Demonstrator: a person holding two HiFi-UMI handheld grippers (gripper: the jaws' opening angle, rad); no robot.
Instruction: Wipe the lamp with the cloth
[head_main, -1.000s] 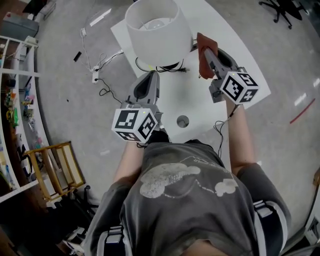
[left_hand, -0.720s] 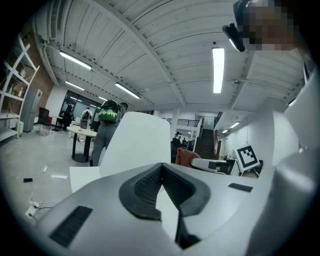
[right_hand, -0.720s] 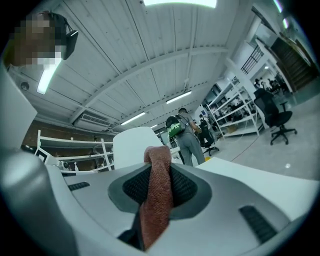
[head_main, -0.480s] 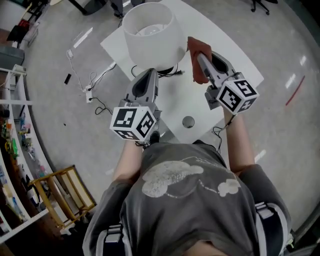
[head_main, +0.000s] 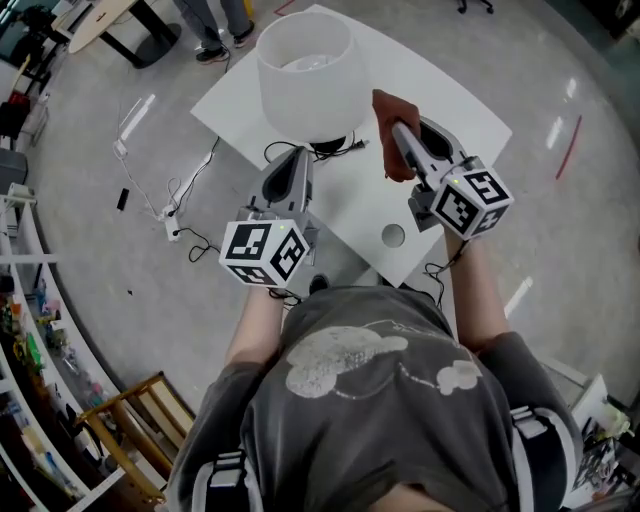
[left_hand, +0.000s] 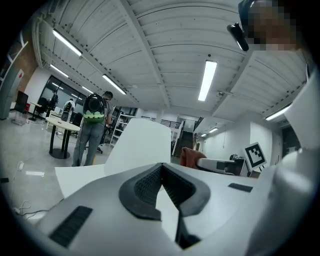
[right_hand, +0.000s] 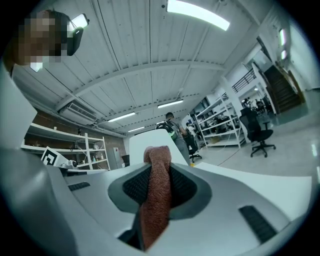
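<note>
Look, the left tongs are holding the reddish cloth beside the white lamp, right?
Not quite. The right tongs hold the reddish cloth, not the left tongs. The right gripper view shows the cloth pinched between them, while the left gripper view shows the left tongs closed on nothing. The cloth is indeed beside the white lamp.

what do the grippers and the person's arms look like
Both are light grey, wedge-shaped shells that taper to the tips: left gripper, right gripper. Each has dark ribbed pads inside the jaws and a cube of black-and-white square markers at the back. The person wears a grey short-sleeved T-shirt with a pale print. The forearms are bare.
</note>
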